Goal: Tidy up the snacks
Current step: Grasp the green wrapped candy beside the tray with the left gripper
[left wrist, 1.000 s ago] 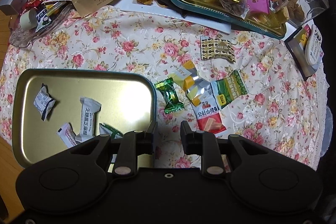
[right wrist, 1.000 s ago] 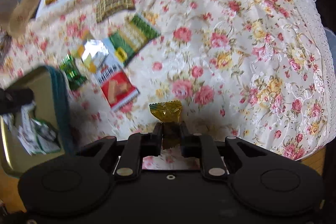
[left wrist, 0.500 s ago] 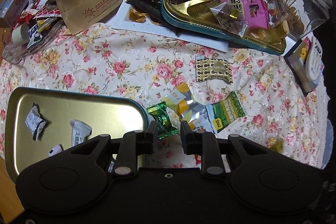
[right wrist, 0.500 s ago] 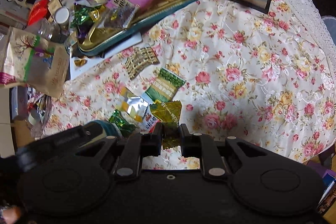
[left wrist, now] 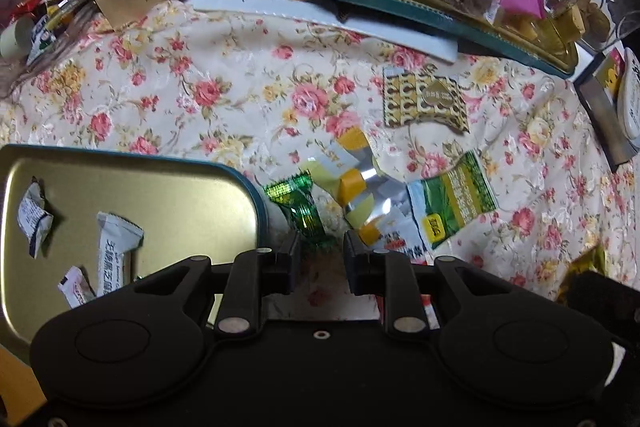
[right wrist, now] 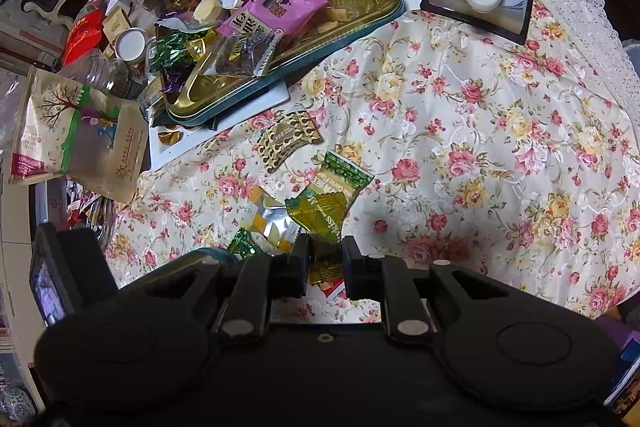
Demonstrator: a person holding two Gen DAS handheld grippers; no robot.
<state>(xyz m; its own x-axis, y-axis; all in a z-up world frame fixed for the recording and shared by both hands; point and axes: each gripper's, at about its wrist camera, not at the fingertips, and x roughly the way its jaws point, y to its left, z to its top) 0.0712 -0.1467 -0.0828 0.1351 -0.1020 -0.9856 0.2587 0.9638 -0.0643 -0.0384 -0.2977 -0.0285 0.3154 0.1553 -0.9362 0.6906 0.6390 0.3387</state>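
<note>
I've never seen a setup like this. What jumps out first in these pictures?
The flowered tablecloth, strewn with snack packets, catches the eye first. The right gripper pinches a yellow-green candy wrapper above it. The left gripper hangs open just over a shiny green candy beside a gold tray holding a few white-wrapped sweets.

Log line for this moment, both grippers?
left gripper: open over green candy | right gripper: shut on yellow candy | tray: beside
</note>
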